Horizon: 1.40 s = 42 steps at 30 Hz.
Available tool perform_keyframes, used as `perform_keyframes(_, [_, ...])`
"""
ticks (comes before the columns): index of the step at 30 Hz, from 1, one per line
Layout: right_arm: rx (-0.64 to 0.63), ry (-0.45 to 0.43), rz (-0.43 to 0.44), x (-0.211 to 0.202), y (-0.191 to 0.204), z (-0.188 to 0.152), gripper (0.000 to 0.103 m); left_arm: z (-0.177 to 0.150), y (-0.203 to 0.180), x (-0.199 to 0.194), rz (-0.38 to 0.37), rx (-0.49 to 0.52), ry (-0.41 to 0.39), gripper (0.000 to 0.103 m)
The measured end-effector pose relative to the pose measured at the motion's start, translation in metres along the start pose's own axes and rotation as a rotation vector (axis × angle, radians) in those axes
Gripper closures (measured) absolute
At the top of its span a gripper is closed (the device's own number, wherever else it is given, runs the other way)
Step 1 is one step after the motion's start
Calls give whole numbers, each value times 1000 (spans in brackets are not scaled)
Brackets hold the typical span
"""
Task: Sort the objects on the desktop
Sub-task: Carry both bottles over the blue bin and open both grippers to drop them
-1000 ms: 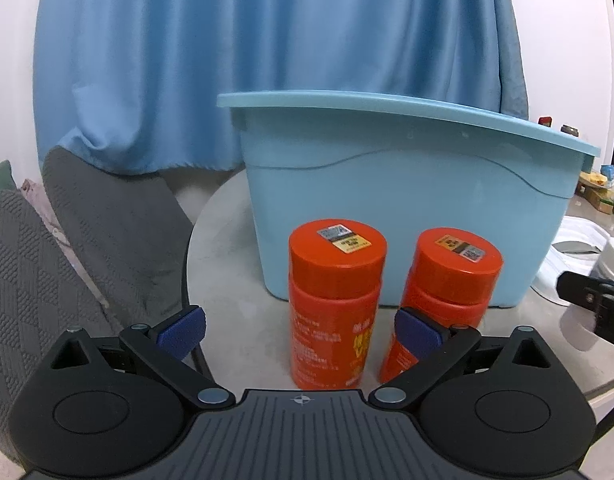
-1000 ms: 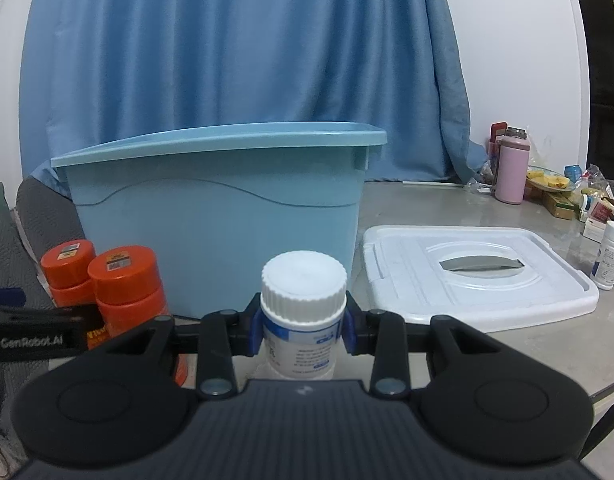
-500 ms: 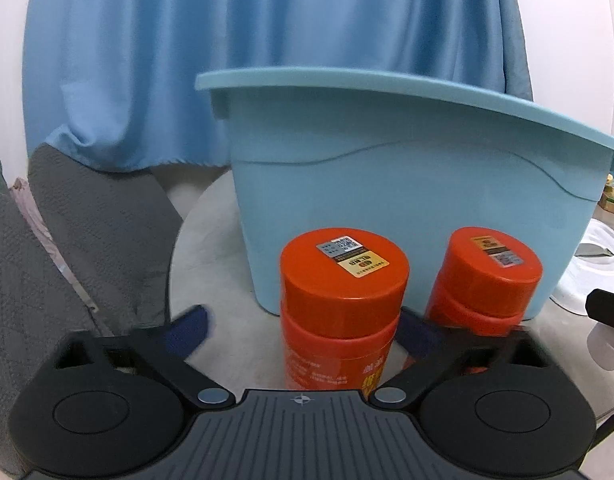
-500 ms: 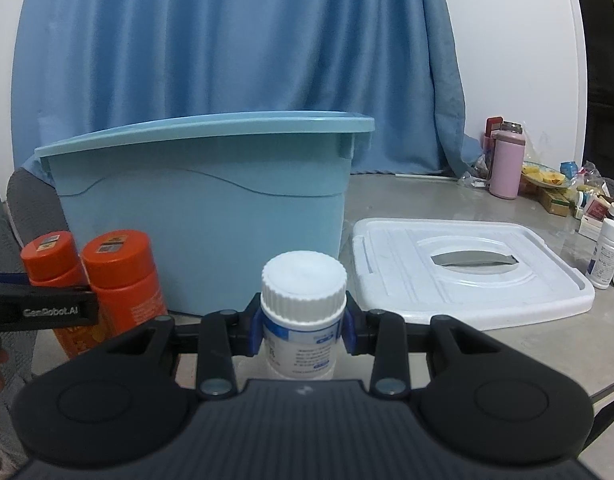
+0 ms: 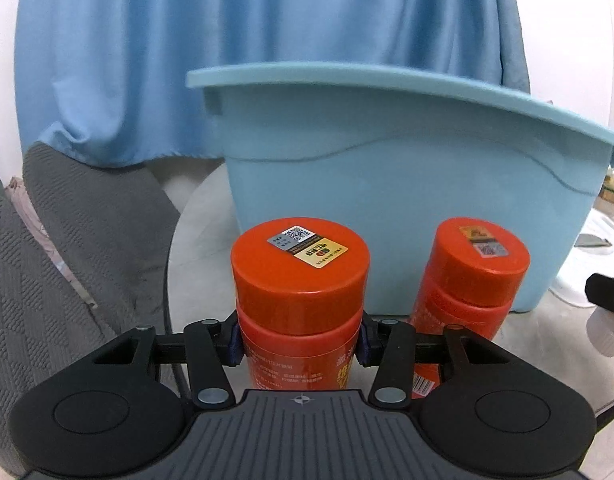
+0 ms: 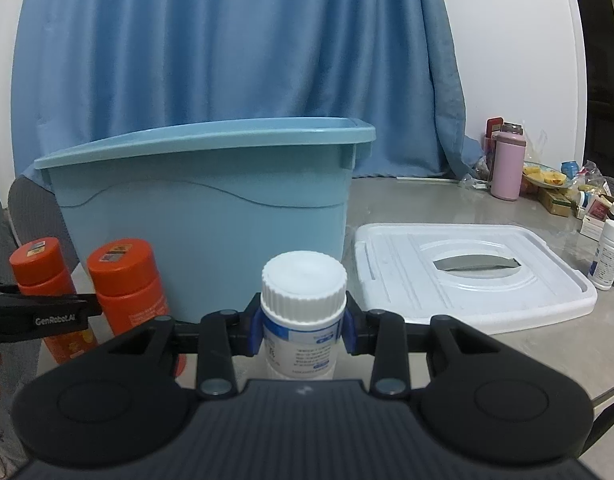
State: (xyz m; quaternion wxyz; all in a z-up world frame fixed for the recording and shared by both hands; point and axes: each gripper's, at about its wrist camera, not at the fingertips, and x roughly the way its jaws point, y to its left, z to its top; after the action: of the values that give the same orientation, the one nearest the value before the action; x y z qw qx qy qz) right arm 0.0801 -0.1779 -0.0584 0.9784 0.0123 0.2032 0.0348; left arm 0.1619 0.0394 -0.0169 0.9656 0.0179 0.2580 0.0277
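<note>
An orange-capped bottle point(image 5: 300, 304) is pinched below its cap by the left gripper point(image 5: 300, 344), a white-capped pill bottle point(image 6: 303, 312) likewise by the right gripper point(image 6: 303, 326), both held before the open blue storage bin point(image 6: 203, 216), apparently for deposit; a second orange bottle point(image 5: 473, 280) stands beside.

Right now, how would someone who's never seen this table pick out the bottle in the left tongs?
Find the big light-blue storage bin; two orange bottles stand in front of it. The held orange bottle is the one nearer the table's left edge, clamped between the left tongs. Its neighbour, the free orange bottle, has no tongs around it.
</note>
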Motion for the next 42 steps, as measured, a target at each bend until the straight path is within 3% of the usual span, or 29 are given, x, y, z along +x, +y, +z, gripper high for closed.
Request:
perform_keyframes(12, [4, -31, 32, -31, 9, 42, 66, 26, 7, -54, 9, -4, -6, 54])
perform_keyframes(25, [-12, -109, 43, -60, 15, 111, 66, 110, 9, -112, 8, -20, -99, 54])
perform_keyframes(33, [-75, -157, 54, -31, 16, 148, 66, 167, 1, -85, 8, -19, -119, 54])
perform_keyframes(37, [-63, -130, 47, -2, 13, 155, 66, 192, -8, -54, -7, -11, -89, 54])
perform_keyframes(42, [-66, -75, 36, 37, 10, 157, 66, 198, -16, -11, -14, 13, -43, 54])
